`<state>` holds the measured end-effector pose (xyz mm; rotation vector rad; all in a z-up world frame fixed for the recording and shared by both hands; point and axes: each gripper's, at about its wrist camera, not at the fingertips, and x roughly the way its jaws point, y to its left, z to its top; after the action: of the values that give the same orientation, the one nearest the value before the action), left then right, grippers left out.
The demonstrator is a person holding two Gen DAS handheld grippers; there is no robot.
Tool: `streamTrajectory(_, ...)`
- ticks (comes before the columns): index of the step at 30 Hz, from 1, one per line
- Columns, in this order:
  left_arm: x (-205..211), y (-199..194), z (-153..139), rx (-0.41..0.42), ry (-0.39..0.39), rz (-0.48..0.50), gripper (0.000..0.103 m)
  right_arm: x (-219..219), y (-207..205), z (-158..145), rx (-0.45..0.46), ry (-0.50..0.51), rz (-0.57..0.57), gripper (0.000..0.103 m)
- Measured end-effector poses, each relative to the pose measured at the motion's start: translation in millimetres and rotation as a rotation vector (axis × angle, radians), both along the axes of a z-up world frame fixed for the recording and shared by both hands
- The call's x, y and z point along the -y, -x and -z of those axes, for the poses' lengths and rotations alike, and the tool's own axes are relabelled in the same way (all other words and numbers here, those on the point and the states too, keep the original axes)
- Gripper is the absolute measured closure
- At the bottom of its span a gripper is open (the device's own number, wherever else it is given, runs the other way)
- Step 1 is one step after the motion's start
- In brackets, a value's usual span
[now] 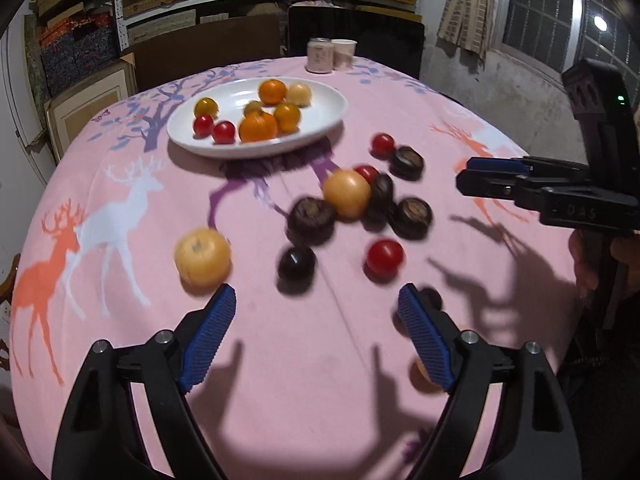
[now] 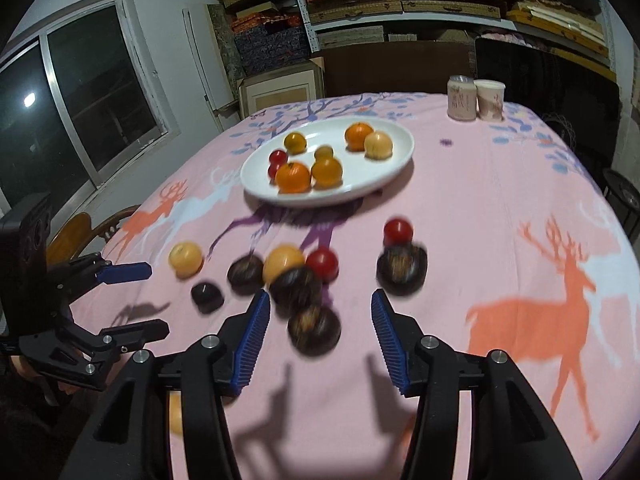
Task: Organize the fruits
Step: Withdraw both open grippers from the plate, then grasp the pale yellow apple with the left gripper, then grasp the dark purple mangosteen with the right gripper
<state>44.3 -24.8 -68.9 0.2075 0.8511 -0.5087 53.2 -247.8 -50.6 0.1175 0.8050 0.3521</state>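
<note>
Showing both hand-held grippers (image 1: 316, 304) (image 2: 320, 312) released and empty, only the right view catches a chair (image 2: 76, 236).

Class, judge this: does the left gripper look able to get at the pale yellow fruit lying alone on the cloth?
Probably yes. The left gripper is open and empty, and the pale yellow fruit lies just beyond its left finger with bare tablecloth between.

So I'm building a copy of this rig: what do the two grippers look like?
Both the left gripper and right gripper have black plastic frames with silver screws, and jaws faced with ribbed blue pads. The right one's side carries faint raised lettering.
</note>
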Motion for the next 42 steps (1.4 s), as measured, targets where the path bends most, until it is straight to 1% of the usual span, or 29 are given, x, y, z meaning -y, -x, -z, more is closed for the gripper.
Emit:
streamTrajectory(3, 3.2, 27.2, 2.4, 0.004, 0.029, 0.039, 0.022, 1.1, 18.8, 11.6, -0.006, 0.006, 0.015, 0.050)
streamTrajectory(5, 12.3, 42.8, 3.5, 0.008, 0.028, 0.078, 0.022, 3.4, 24.7, 16.7, -0.014, -0.002, 0.029, 0.050)
streamTrajectory(7, 25.4, 56.7, 7.0, 0.028, 0.006, 0.118, 0.029, 7.2, 27.1, 20.0, -0.025, -0.015, 0.051, 0.050)
streamTrajectory(8, 32.1, 61.4, 9.9, 0.036, -0.016, 0.132, 0.035, 8.7, 28.4, 20.4, -0.027, -0.021, 0.060, 0.050)
streamTrajectory(9, 37.3, 63.4, 13.0, 0.040, -0.029, 0.143, 0.040, 10.5, 30.0, 20.2, -0.026, -0.026, 0.070, 0.050)
streamTrajectory(10, 42.1, 63.7, 16.2, 0.037, -0.034, 0.148, 0.042, 12.3, 32.5, 20.6, -0.025, -0.028, 0.075, 0.050)
streamTrajectory(12, 48.8, 61.2, 25.4, 0.023, -0.043, 0.140, 0.044, 14.2, 36.5, 19.1, -0.018, -0.028, 0.082, 0.050)
streamTrajectory(13, 50.9, 58.9, 29.4, 0.021, -0.046, 0.130, 0.047, 15.2, 36.7, 18.3, -0.016, -0.028, 0.084, 0.050)
streamTrajectory(14, 52.5, 55.9, 33.4, 0.009, -0.042, 0.124, 0.054, 16.2, 38.6, 18.3, -0.015, -0.027, 0.087, 0.050)
streamTrajectory(16, 53.1, 50.8, 37.0, -0.010, -0.026, 0.119, 0.063, 18.6, 39.9, 18.6, -0.017, -0.027, 0.092, 0.050)
streamTrajectory(21, 48.3, 54.9, 30.8, 0.005, 0.003, 0.123, 0.064, 17.8, 37.7, 23.9, -0.036, -0.022, 0.084, 0.050)
streamTrajectory(24, 34.9, 56.0, 18.5, 0.025, 0.047, 0.092, 0.064, 12.4, 33.6, 26.3, -0.043, -0.020, 0.066, 0.050)
streamTrajectory(26, 25.2, 53.8, 13.3, 0.033, 0.060, 0.060, 0.064, 6.0, 29.2, 27.4, -0.048, -0.006, 0.051, 0.050)
streamTrajectory(27, 20.3, 51.4, 12.1, 0.033, 0.063, 0.044, 0.064, 2.7, 26.1, 27.1, -0.050, 0.007, 0.043, 0.050)
streamTrajectory(30, 9.9, 41.9, 14.5, 0.002, 0.080, 0.009, 0.064, -13.8, 11.6, 27.1, -0.053, 0.094, 0.021, 0.050)
streamTrajectory(33, 7.7, 39.7, 17.3, -0.010, 0.083, 0.006, 0.064, -32.5, -2.0, 26.5, -0.047, 0.186, -0.006, 0.050)
streamTrajectory(36, 7.1, 39.3, 18.1, -0.009, 0.081, 0.007, 0.064, -47.5, -14.9, 32.1, -0.064, 0.240, -0.038, 0.050)
streamTrajectory(38, 5.5, 37.9, 18.6, -0.010, 0.083, 0.005, 0.064, -52.3, -22.6, 36.0, -0.073, 0.258, -0.039, 0.050)
streamTrajectory(40, 4.3, 37.0, 20.1, -0.015, 0.084, 0.003, 0.064, -54.7, -28.6, 39.0, -0.087, 0.248, -0.042, 0.050)
streamTrajectory(41, 3.7, 36.7, 21.0, -0.018, 0.085, 0.001, 0.064, -56.1, -30.2, 40.0, -0.091, 0.248, -0.043, 0.051)
streamTrajectory(42, 3.0, 36.2, 21.7, -0.021, 0.085, 0.000, 0.064, -57.1, -31.3, 41.4, -0.096, 0.251, -0.044, 0.055)
